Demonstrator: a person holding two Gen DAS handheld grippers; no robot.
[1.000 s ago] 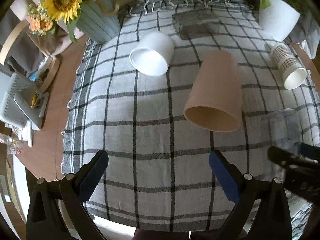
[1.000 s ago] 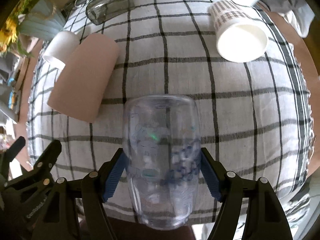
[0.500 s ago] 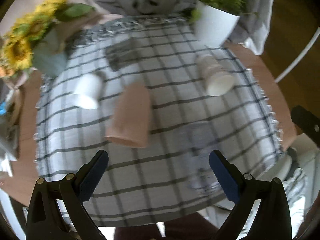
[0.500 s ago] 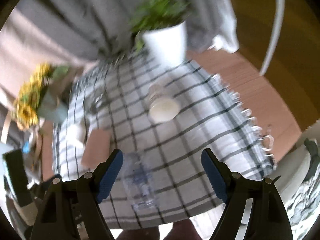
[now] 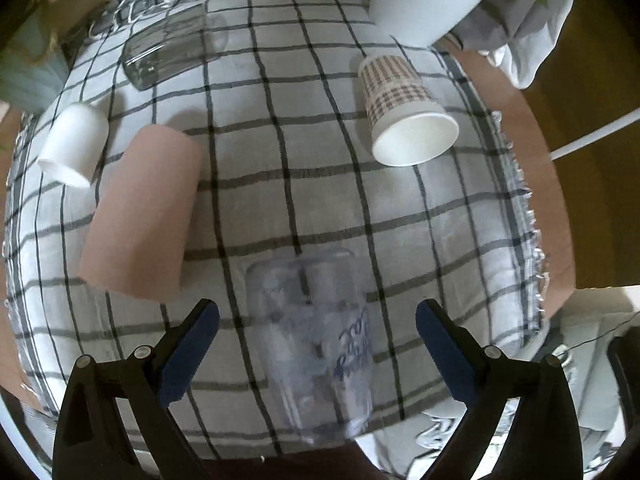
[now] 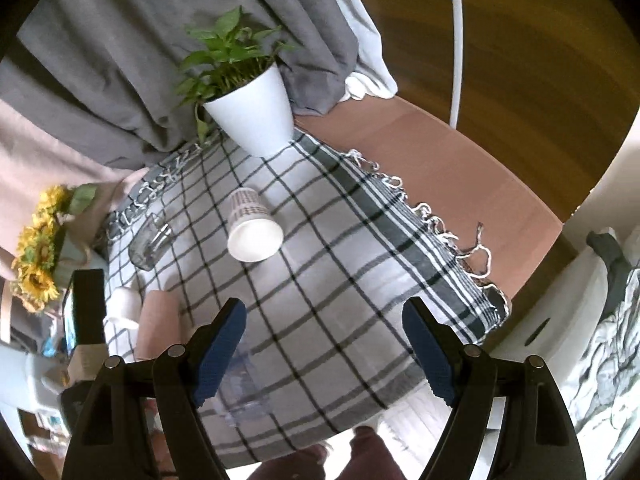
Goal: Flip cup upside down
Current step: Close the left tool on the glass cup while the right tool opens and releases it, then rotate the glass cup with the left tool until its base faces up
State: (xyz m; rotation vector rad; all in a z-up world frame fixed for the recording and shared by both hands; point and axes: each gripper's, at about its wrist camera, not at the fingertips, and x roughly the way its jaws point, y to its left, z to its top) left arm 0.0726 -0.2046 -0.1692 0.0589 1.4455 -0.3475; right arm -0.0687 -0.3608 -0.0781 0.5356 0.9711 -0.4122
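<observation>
A clear plastic cup with blue print (image 5: 312, 344) stands upside down on the checked cloth near the table's front edge. My left gripper (image 5: 318, 340) is open, its blue pads either side of the cup without touching it. In the right wrist view the same cup (image 6: 244, 388) shows low at the left, partly behind one finger. My right gripper (image 6: 324, 348) is open and empty, held high above the table's front right part.
On the checked cloth (image 5: 320, 200) lie a pink cup (image 5: 140, 216), a small white cup (image 5: 72, 144), a checked paper cup (image 5: 404, 116) and a clear glass (image 5: 168, 52), all on their sides. A white plant pot (image 6: 252, 116) stands at the back, sunflowers (image 6: 36, 252) at the left.
My right gripper has let go of the clear cup and pulled up and away. My left gripper has swung right and now brackets the cup.
</observation>
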